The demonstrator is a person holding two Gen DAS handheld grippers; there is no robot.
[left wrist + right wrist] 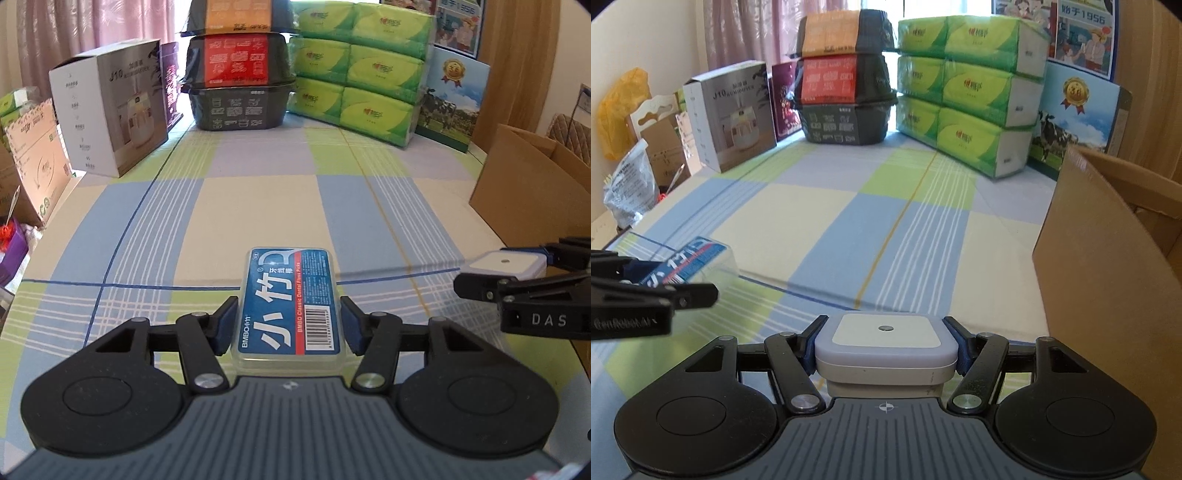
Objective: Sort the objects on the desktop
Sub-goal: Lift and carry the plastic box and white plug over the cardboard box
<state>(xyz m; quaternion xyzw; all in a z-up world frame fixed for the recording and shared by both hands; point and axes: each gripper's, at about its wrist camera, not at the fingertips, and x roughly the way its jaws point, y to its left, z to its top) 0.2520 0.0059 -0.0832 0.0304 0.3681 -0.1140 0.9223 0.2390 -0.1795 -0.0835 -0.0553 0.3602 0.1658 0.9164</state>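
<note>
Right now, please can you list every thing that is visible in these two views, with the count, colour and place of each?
floss box: one, clear with blue label, held in left gripper
square device: one, white and pale lilac, held in right gripper
tablecloth: one, blue, green and cream checks, covering the table
cardboard box: one, brown, open, right edge
tissue packs: stacked, green, far right
black tubs: three, stacked, far centre
humidifier box: one, grey-white, far left
milk carton: one, blue with cow picture, behind the tissues
curtain: pink, behind
left gripper: black, blue pads, shut
right gripper: black, blue pads, shut
</note>
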